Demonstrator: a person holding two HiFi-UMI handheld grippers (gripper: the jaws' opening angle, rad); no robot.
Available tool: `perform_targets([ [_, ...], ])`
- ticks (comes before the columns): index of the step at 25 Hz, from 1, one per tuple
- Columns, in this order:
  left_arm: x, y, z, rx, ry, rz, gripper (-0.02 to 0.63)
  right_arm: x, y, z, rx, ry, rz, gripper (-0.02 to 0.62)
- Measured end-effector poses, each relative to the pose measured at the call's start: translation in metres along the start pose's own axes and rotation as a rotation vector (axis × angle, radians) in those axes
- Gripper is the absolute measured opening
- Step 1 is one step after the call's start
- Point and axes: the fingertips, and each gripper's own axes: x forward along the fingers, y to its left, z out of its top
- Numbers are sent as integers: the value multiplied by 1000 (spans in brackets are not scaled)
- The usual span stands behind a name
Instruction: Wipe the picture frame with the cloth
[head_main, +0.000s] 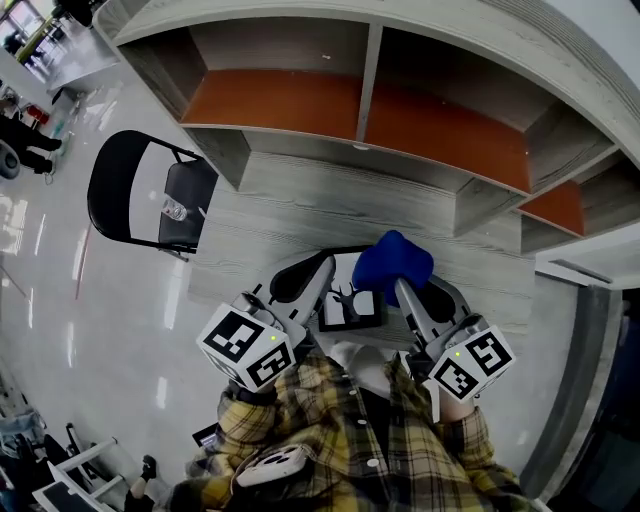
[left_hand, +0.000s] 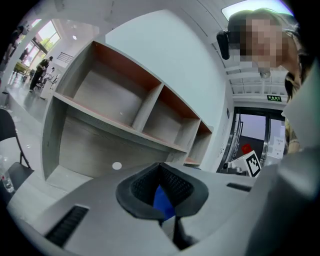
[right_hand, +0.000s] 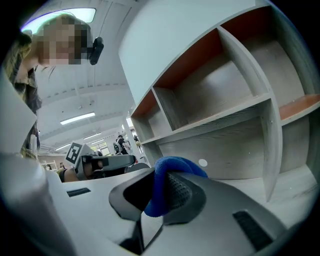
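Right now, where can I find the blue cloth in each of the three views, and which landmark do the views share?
Head view: centre, the bunched blue cloth at the right tool's tip.
Left gripper view: low centre, a small blue patch of it pinched by the shut left tool.
Right gripper view: low centre, the cloth bulges from the right tool's shut jaws.
Shared landmark: the grey wooden shelf unit with orange-brown panels.

Nothing is legible; the green sign (left_hand: 273, 98) is too blurred.
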Motion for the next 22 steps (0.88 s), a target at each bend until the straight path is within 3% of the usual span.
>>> perform_targets([
  [5,9,35,2,-3,53,-57,6,32,-5,-2,15,4,-67,49],
  [10,23,70,-13,-4,190,-156,6,60,-10,-9,50,-4,-190,49],
  [18,32,116,-64,22,415,-294,8,71,-2,-40,150,-48,-392,49],
  [22,38,125,-96,55,503,-333,9,71,3,-52,168,-63,-440,49],
])
